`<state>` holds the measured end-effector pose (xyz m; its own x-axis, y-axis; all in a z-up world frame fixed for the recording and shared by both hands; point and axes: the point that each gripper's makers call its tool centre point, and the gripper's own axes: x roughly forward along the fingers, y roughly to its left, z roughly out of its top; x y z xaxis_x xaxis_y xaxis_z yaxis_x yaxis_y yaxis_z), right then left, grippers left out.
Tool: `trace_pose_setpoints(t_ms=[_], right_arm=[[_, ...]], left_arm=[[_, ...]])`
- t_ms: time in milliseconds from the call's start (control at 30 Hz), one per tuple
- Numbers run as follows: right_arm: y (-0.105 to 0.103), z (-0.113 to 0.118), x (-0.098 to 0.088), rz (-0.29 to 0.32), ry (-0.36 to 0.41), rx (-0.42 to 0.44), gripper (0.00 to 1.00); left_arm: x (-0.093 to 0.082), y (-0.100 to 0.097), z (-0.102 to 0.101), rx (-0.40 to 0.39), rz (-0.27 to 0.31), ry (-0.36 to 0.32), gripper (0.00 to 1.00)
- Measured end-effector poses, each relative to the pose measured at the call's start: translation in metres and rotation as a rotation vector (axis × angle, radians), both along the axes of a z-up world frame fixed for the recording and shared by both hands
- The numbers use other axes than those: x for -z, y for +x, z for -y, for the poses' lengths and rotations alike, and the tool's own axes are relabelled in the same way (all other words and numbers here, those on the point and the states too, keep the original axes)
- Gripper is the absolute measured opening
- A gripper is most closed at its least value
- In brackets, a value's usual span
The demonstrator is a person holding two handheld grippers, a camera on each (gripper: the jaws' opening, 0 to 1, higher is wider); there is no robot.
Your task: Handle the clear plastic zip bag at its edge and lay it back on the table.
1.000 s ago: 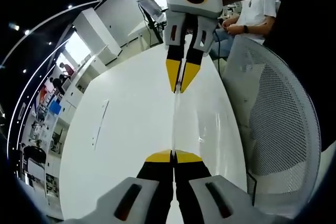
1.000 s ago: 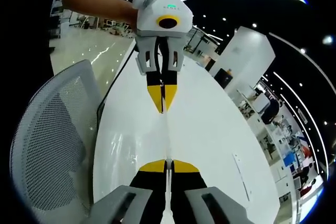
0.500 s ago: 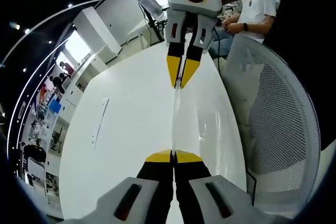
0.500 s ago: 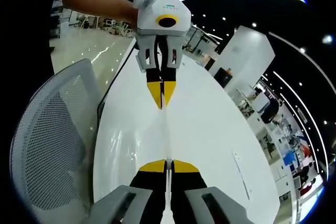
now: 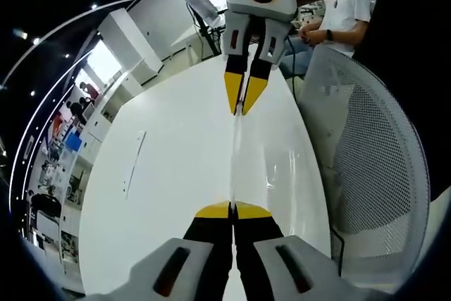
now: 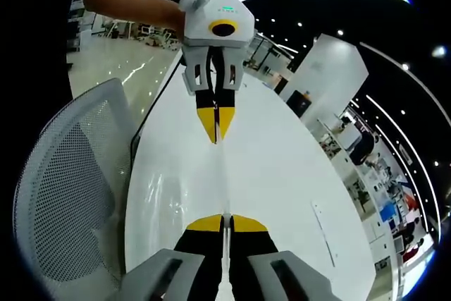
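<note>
The clear plastic zip bag (image 5: 234, 160) is stretched edge-on between my two grippers and reads as a thin pale line above the white table (image 5: 169, 174). My left gripper (image 5: 232, 209) is shut on the bag's near edge at the bottom of the left gripper view. At the bag's far edge my right gripper (image 5: 239, 109) is closed on it, held by a person's hand. In the right gripper view, the right gripper (image 6: 224, 220) is shut on the bag (image 6: 223, 177), and the left gripper (image 6: 215, 137) pinches its far end.
A white mesh chair (image 5: 366, 167) stands against the table's edge, also seen in the right gripper view as the chair (image 6: 67, 174). A person in a white shirt (image 5: 345, 12) sits beyond the table. A thin strip (image 5: 132, 166) lies on the tabletop.
The two grippers have drawn slightly apart, each looking a little farther off in the other's view. The bag stays held taut between them.
</note>
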<state>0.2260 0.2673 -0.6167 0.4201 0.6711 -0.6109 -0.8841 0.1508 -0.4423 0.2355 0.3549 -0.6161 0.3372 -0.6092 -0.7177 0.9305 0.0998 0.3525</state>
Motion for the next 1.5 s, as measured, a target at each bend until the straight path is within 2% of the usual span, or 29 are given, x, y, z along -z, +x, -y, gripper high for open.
trace_pose_setpoints(t_ms=[1500], right_arm=[[-0.002,0.007,0.004,-0.009,-0.002,0.009,0.0]], left_arm=[[0.004,-0.002,-0.011,-0.02,-0.015,-0.002,0.0]])
